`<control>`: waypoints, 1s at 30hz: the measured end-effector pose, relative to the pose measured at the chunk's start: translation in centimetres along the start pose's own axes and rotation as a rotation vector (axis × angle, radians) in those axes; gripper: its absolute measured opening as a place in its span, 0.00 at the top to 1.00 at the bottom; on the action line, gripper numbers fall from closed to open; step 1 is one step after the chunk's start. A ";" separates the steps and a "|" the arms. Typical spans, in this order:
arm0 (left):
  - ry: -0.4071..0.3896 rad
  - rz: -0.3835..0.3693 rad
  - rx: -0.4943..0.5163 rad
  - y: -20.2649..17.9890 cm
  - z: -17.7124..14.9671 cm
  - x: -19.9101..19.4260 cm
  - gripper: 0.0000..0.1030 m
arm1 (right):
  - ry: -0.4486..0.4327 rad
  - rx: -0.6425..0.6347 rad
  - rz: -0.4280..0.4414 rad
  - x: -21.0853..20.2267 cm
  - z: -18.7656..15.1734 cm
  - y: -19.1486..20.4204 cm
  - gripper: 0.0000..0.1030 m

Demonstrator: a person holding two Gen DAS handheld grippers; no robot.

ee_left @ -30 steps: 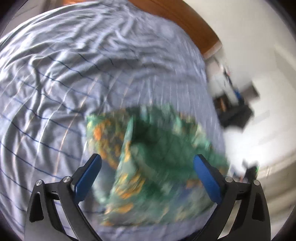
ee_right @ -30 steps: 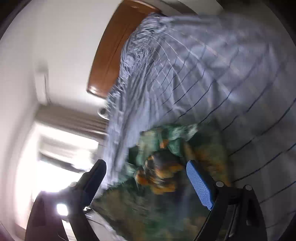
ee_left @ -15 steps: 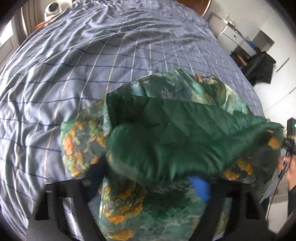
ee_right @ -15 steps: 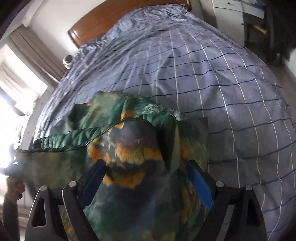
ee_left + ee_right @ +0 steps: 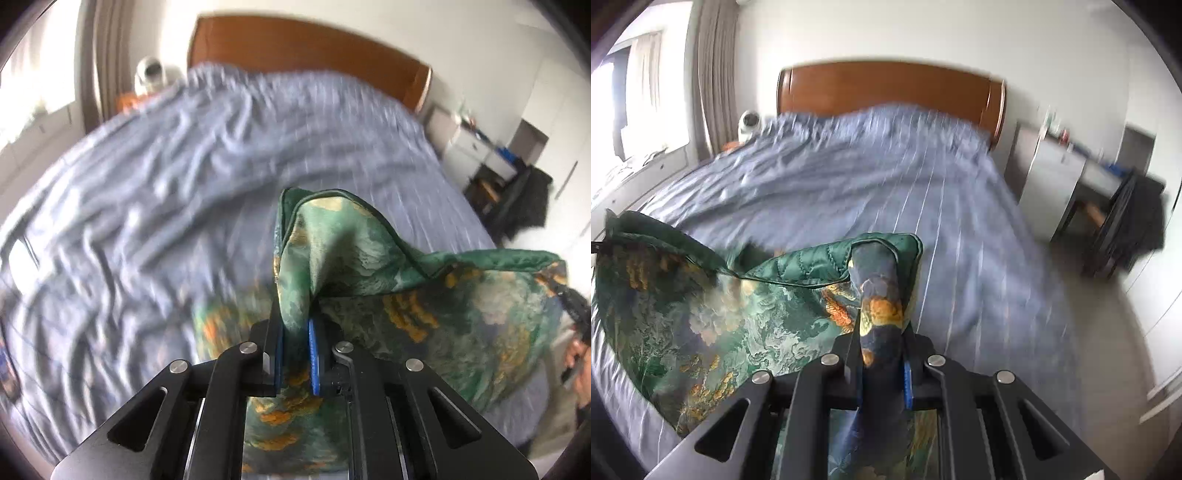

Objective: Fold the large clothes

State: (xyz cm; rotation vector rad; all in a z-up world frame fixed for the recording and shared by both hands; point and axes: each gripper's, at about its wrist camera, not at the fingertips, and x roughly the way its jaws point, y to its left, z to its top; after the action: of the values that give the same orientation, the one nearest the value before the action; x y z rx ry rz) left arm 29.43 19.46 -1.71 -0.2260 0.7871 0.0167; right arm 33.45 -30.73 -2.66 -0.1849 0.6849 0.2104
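Both tools are clamped down on the same piece of clothing. The left tool (image 5: pixel 295 332) has just squeezed its blue pads together on a bunched-up corner of the green quilted garment (image 5: pixel 424 295), fabric pinched right between them and sticking up above the tips. Same story on the right tool (image 5: pixel 882 354): it has just closed too, jaws pressed together on a rolled fold of the garment (image 5: pixel 738 325), with a bit of blue pad peeking out beside the cloth.

From each pinch the fabric stretches sideways toward the other tool, so the top edge hangs strung between the two, printed side with the orange and pale flowers facing the cameras and the plain green quilted lining flopping over at the hem. The rest drapes down over the near edge of the bed (image 5: pixel 942 206), which has a wrinkly blue striped cover and a wooden headboard (image 5: pixel 886 88) at the far end. Background's pretty motion-blurred.
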 end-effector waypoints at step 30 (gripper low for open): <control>0.048 0.150 -0.081 3.4 -5.4 20.9 0.87 | 0.265 0.120 -0.105 24.0 -5.7 -0.8 0.86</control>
State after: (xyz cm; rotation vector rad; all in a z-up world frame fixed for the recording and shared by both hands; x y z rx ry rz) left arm 40.09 20.20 -20.79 -0.2448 0.8509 0.1855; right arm 48.31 -29.66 -22.40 -0.1345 0.9456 0.0436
